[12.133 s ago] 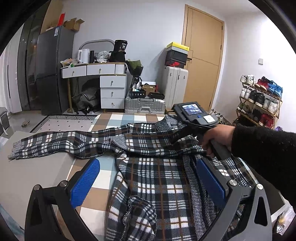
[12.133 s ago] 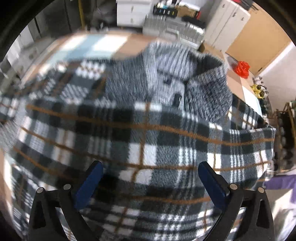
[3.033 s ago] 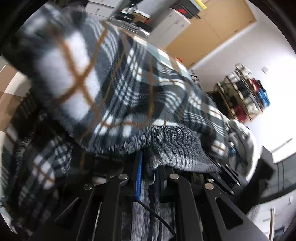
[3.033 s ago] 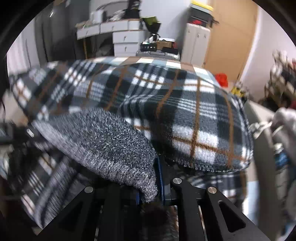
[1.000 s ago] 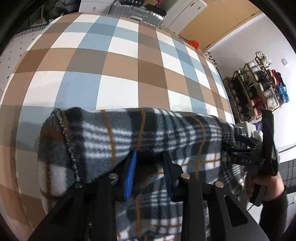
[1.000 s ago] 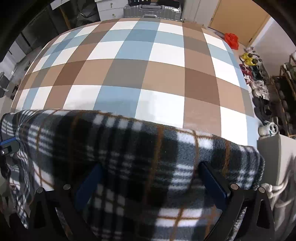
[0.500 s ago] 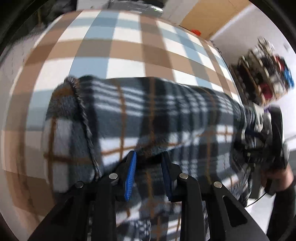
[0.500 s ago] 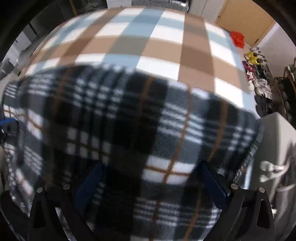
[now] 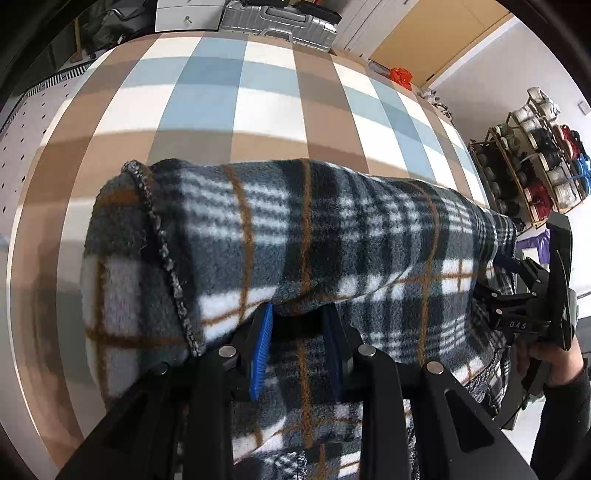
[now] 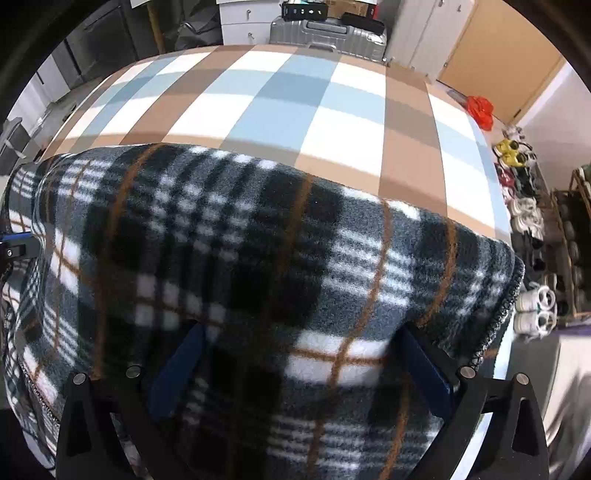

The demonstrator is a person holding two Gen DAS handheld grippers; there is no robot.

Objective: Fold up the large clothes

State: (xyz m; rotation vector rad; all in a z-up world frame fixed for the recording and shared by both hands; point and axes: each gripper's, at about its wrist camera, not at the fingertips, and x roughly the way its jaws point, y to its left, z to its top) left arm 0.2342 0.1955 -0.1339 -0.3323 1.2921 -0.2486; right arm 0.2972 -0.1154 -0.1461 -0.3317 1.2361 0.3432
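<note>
A black, white and orange plaid fleece garment (image 9: 314, 236) lies folded into a thick band across the checked tablecloth (image 9: 236, 96). It fills the lower half of the right wrist view (image 10: 258, 266). My left gripper (image 9: 299, 328) has its blue pads close together with a layer of the fleece between them, near the band's left end. My right gripper (image 10: 295, 354) has its jaws wide apart, with the fleece draped over and between the fingers. The right gripper also shows in the left wrist view (image 9: 532, 295) at the band's right end.
The far half of the tablecloth (image 10: 295, 103) is bare. A silver suitcase (image 10: 327, 31) and white drawers stand behind the table. A shoe rack (image 9: 535, 158) stands to the right. Shoes (image 10: 532, 306) lie on the floor by the table's right edge.
The right gripper let go about a second ago and stays open. The folded band shifted forward half a second ago and has now settled back nearer me.
</note>
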